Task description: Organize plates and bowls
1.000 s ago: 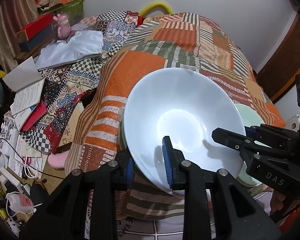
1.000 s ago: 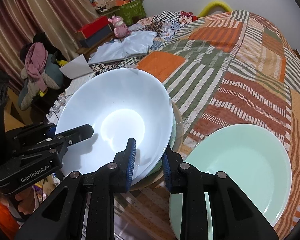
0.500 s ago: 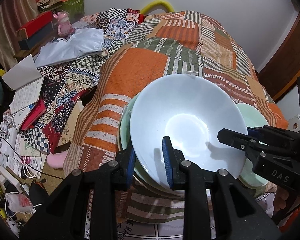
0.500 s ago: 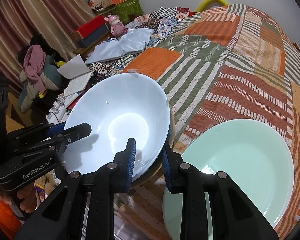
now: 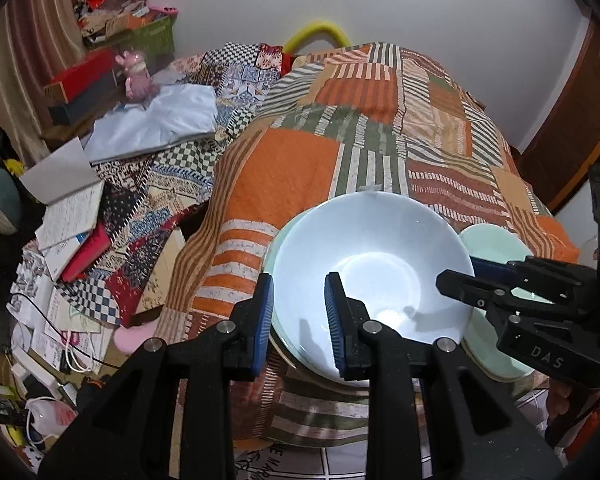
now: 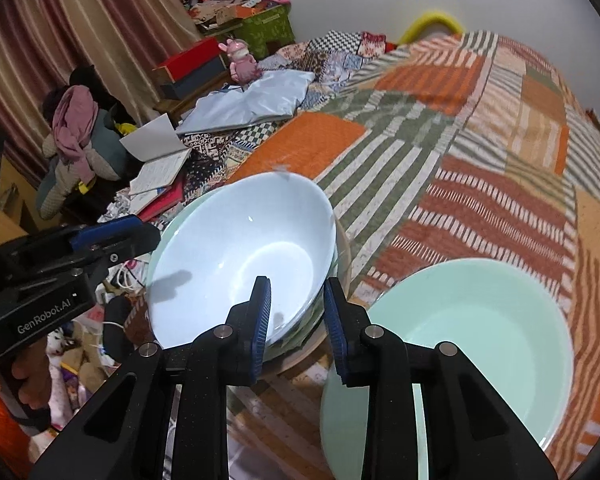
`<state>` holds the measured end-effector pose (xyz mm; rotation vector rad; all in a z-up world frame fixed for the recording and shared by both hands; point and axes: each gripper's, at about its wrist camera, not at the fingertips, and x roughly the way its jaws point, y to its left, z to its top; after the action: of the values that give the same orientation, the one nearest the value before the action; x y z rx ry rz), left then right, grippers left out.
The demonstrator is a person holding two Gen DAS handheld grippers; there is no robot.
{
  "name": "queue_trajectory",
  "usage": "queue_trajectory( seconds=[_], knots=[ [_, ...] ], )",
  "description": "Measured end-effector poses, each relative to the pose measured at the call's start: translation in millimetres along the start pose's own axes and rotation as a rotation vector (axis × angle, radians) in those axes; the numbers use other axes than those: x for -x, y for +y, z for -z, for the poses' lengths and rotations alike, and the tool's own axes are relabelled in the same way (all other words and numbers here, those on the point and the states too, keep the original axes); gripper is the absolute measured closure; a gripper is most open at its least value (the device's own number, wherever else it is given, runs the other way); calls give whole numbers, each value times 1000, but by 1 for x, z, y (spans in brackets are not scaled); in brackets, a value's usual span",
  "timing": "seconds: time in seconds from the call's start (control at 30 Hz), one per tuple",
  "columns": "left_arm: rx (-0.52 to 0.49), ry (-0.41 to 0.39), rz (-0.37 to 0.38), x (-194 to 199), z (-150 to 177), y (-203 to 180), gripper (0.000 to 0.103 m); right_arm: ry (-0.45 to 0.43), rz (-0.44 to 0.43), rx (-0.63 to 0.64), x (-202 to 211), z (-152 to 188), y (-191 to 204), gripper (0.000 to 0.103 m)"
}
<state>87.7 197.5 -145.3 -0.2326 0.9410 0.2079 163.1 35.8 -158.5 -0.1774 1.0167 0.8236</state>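
Note:
A large white bowl (image 5: 380,264) sits on a stack of pale green plates (image 5: 278,248) at the near edge of the bed. My left gripper (image 5: 299,312) is open, its jaws standing either side of the bowl's near left rim without pinching it. My right gripper (image 6: 296,318) is open too, its jaws straddling the bowl's (image 6: 240,256) right rim. A separate mint green plate (image 6: 480,344) lies on the quilt to the right; it also shows in the left wrist view (image 5: 496,244). The right gripper shows in the left wrist view (image 5: 472,276).
The striped patchwork quilt (image 5: 380,120) covers the bed beyond the dishes. Left of the bed are open notebooks (image 5: 68,212), a folded white cloth (image 5: 160,120), boxes and a pink toy (image 5: 134,76). Cables and clutter lie on the floor (image 5: 40,360).
The white bowl has come down from tilted and raised to resting on the plate stack. Both grippers have opened from the rim and drawn back slightly.

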Motion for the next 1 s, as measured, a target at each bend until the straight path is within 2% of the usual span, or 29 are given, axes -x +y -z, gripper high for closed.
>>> queue_trajectory(
  seconds=[0.1,0.23,0.43,0.73,1.0],
  knots=[
    [2,-3,-17,1,2,3,77,-5,3,-13,2,1,-6,77],
    [39,35,-4,-7,7,13,77,-9,-3,-43,3,1,-15,76],
    [84,86,38,-22,17,22,71,-5,-5,-69,-1,5,-17,67],
    [98,119,82,-39,24,20,70,36,-35,-75,-17,5,-16,67],
    [108,147,124,-55,25,19,67,70,-27,-84,-30,5,-16,65]
  ],
)
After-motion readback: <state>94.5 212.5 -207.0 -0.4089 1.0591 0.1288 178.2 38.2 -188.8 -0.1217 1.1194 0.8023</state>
